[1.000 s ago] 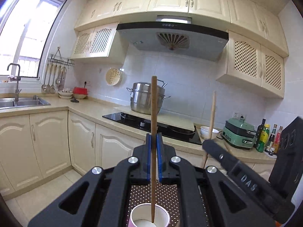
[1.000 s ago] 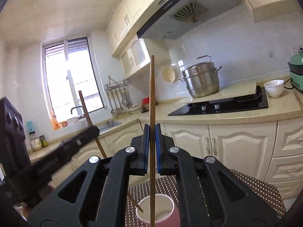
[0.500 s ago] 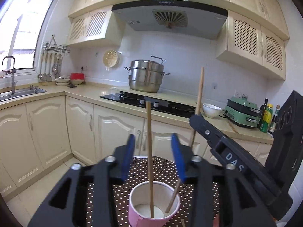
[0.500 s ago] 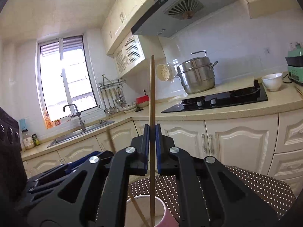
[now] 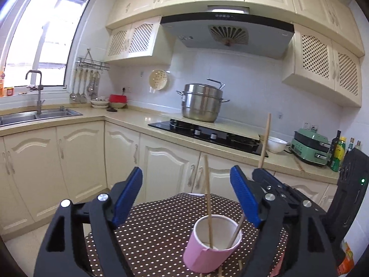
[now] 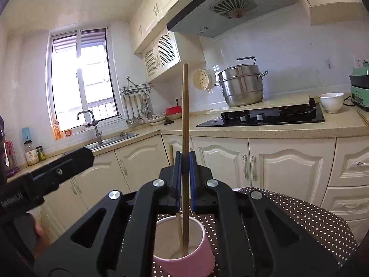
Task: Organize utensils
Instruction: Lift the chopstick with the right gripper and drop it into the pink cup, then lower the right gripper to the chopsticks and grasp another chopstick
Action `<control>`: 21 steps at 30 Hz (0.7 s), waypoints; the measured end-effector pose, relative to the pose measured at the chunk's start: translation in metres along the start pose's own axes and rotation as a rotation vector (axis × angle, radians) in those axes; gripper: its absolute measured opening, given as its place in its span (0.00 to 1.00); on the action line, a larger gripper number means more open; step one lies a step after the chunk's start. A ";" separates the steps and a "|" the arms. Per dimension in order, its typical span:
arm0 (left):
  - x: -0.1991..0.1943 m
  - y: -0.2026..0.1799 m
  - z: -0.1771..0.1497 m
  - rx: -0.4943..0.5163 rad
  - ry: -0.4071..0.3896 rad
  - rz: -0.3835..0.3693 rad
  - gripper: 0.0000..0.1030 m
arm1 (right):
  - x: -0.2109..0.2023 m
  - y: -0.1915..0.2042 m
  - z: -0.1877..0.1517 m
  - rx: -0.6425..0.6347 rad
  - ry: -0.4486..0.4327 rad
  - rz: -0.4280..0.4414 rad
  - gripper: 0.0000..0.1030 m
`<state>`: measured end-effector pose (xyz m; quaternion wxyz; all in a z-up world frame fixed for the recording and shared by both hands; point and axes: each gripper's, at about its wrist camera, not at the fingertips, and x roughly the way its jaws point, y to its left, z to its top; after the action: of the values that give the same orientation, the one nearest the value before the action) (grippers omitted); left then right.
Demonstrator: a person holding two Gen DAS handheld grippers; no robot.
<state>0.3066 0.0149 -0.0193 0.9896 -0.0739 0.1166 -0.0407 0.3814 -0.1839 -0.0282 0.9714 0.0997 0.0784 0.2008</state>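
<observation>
The left tool (image 5: 185, 198) was opening, its chopstick (image 5: 208, 203) already free and leaning in the pink cup (image 5: 213, 244) just ahead. The right tool (image 6: 184, 180) clenched its chopstick (image 6: 185, 120) upright, tip inside the cup: best released only once centred, then withdrawn without knocking the rim.

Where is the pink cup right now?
The pink cup stands on the dotted tablecloth, low in both wrist views, just beyond the fingers. One chopstick leans inside it, and the right gripper holds another chopstick down into it.
</observation>
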 end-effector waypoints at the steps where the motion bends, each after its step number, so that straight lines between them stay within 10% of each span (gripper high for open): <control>1: -0.002 0.002 0.000 -0.003 0.002 0.006 0.75 | -0.001 0.002 0.000 -0.004 0.005 -0.004 0.07; 4: -0.009 0.010 0.002 -0.011 0.011 0.021 0.75 | -0.007 0.010 -0.001 -0.020 0.009 -0.019 0.16; 6: -0.017 0.015 0.004 -0.010 0.012 0.031 0.75 | -0.014 0.015 0.000 -0.024 -0.010 -0.022 0.63; 21: -0.078 0.020 0.004 0.001 0.066 0.040 0.78 | -0.082 0.026 0.020 -0.020 -0.043 -0.046 0.75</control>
<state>0.2329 0.0429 -0.0011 0.9859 -0.0699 0.1505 -0.0233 0.3007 -0.1966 0.0060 0.9781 0.0923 0.0576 0.1772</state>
